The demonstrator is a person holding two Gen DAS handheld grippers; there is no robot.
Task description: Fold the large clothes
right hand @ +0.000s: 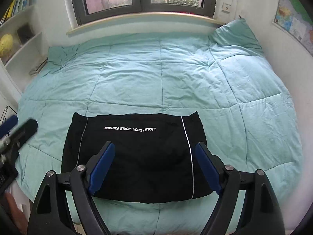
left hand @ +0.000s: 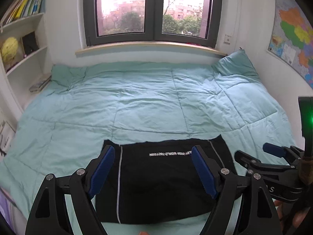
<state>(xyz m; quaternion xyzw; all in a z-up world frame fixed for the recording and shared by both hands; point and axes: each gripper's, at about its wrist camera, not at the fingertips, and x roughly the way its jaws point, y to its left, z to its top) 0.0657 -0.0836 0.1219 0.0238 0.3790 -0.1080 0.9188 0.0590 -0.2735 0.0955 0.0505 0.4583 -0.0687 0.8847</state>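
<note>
Garment: we find a black garment folded into a compact rectangle, lying flat on the quilt at the near edge of the bed, roughly midway along that edge.
Markings: we read white lettering upside down near its far edge, and note a thin pale stripe running down each side.
Left gripper: we see the left gripper held above the near part of the garment, its blue pads spread wide apart with nothing between them.
Right gripper: we see the right gripper likewise above the garment's near edge, pads wide apart and holding nothing.
Contact: we cannot tell whether either set of fingertips touches the cloth.
Relative position: in the left wrist view the right gripper shows at the right margin, just beside the garment's right side.
Bed: we note the pale green quilt spread across the whole bed, with a pillow at the far right corner.
Surroundings: a window behind the far edge, a bookshelf to the left, a wall map to the right.
</note>
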